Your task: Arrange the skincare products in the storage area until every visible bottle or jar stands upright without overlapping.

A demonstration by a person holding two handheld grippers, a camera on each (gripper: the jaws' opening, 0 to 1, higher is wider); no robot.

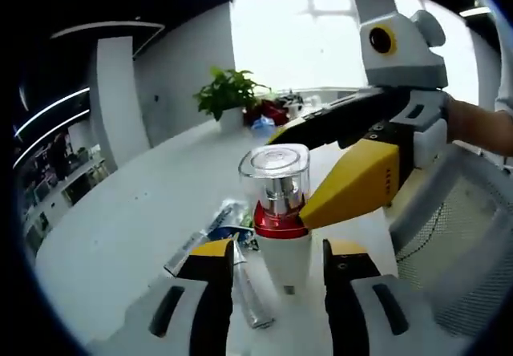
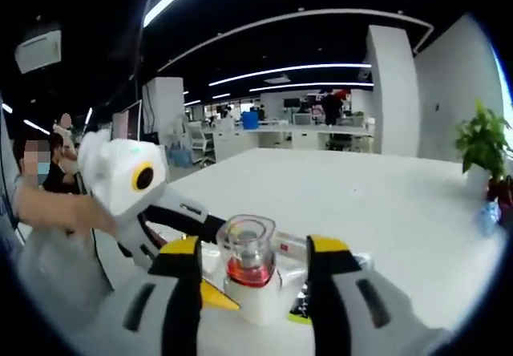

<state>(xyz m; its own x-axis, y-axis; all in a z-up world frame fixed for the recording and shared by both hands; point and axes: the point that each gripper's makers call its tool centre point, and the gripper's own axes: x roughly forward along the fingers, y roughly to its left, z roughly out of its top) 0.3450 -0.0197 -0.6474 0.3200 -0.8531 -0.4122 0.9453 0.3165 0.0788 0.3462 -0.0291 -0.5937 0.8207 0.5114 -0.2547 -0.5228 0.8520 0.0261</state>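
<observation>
I see the pump bottle (image 1: 278,212) upright on the table (image 1: 120,228), between my left gripper (image 1: 276,292) jaws and right gripper (image 2: 255,284) jaws; whether either pair clamps it, I cannot tell. Tubes (image 1: 200,236) lie flat beside it.

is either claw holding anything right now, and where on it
The pump bottle with the clear cap stands upright between both claws. The left claw brackets its white body, the right claw its upper part; firm contact cannot be told.

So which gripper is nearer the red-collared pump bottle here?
Too close to call: the bottle stands upright between the left gripper jaws at its white body, while the right gripper brackets its clear cap and collar from the opposite side.
</observation>
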